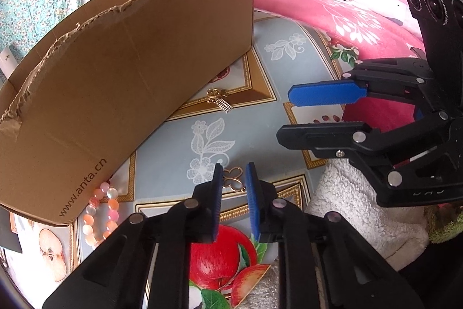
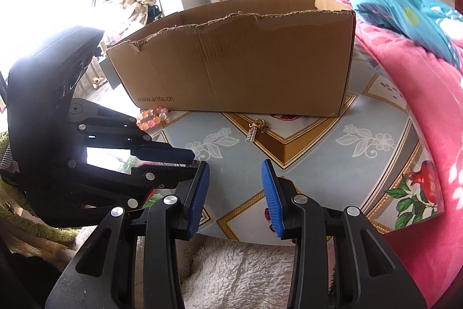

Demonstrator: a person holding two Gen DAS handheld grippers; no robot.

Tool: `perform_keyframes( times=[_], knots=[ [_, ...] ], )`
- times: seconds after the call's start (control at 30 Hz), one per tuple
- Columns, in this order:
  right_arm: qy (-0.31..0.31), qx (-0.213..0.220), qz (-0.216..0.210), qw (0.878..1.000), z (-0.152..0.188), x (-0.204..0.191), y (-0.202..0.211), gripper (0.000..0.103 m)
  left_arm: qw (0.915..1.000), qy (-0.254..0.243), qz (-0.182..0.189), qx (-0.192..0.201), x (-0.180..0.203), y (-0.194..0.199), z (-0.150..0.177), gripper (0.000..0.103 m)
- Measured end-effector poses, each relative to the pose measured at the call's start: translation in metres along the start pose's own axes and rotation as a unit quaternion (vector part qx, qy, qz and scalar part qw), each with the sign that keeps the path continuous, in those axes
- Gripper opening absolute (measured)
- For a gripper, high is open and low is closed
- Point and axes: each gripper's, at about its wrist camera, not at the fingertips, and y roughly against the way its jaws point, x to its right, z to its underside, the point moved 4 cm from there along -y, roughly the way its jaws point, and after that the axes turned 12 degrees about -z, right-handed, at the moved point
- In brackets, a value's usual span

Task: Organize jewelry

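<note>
A small gold butterfly pendant (image 1: 233, 179) lies on the patterned tablecloth (image 1: 254, 132). My left gripper (image 1: 234, 174) has its blue pads pressed against it from both sides. In the right wrist view the left gripper (image 2: 194, 162) comes in from the left and hides the pendant. My right gripper (image 2: 235, 164) hovers open over the table's near edge with nothing between its fingers; the left wrist view shows the right gripper (image 1: 285, 115) off to the right of the pendant. A gold charm with a silver abacus (image 1: 220, 101) (image 2: 256, 130) lies by the cardboard box (image 1: 130, 62) (image 2: 246, 57). A pink and orange bead bracelet (image 1: 99, 215) (image 2: 152, 116) rests at the box's corner.
The open-topped box with a torn rim stands on the far side of the table. A pink blanket (image 2: 419, 106) borders the table on the right. White fleece (image 2: 240, 265) lies along the near edge.
</note>
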Motion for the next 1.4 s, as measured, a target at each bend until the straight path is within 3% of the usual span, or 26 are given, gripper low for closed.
perform_keyframes(
  times=[0.63,0.77,0.87,1.4],
  knots=[
    [0.004,0.004,-0.001,1.0,-0.002,-0.002,0.001,0.036,1.0,0.004,-0.007,-0.001,-0.001,0.001,-0.003,0.011],
    [0.004,0.004,0.0,1.0,-0.002,-0.002,0.001,0.036,0.9999,0.006,-0.009,-0.002,-0.003,0.002,-0.003,0.004],
    [0.003,0.004,0.0,1.0,-0.003,-0.001,0.001,0.036,0.9999,0.01,-0.011,-0.003,-0.005,0.002,-0.001,0.003],
    [0.021,-0.003,-0.024,0.999,-0.004,-0.013,-0.007,0.036,0.9975,0.063,-0.03,0.004,-0.031,0.014,-0.001,0.003]
  ],
)
